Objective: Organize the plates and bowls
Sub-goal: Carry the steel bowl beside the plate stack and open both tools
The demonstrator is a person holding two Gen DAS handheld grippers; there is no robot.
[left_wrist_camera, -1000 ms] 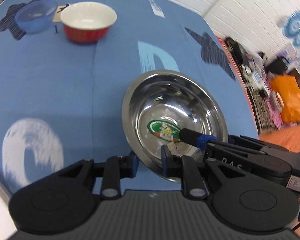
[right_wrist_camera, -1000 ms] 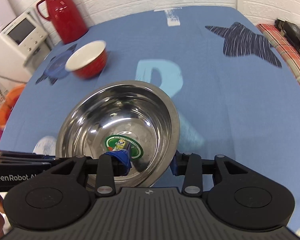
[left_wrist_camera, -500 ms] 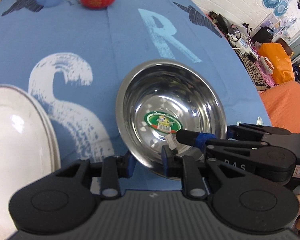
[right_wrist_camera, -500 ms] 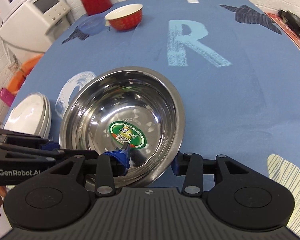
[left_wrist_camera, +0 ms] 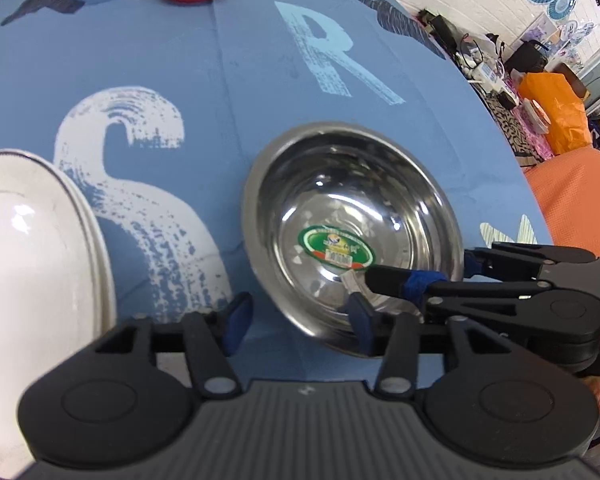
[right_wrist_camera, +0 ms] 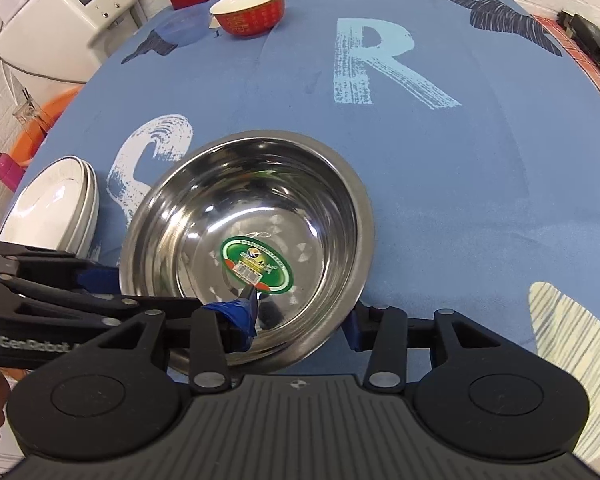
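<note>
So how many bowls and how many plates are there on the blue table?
Bowls: 3, the steel bowl, the red bowl and the blue bowl.
Plates: a white stack; count unclear.
Total: 3 bowls plus the stack.

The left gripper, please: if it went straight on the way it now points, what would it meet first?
Probably the steel bowl: the left gripper already has one finger inside its near rim, one outside. Beyond the bowl lies only blue tablecloth, though depth is unclear.

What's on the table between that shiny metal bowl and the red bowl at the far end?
Nothing stands between the steel bowl and the red bowl: only blue tablecloth with printed letters, as the right wrist view shows.
</note>
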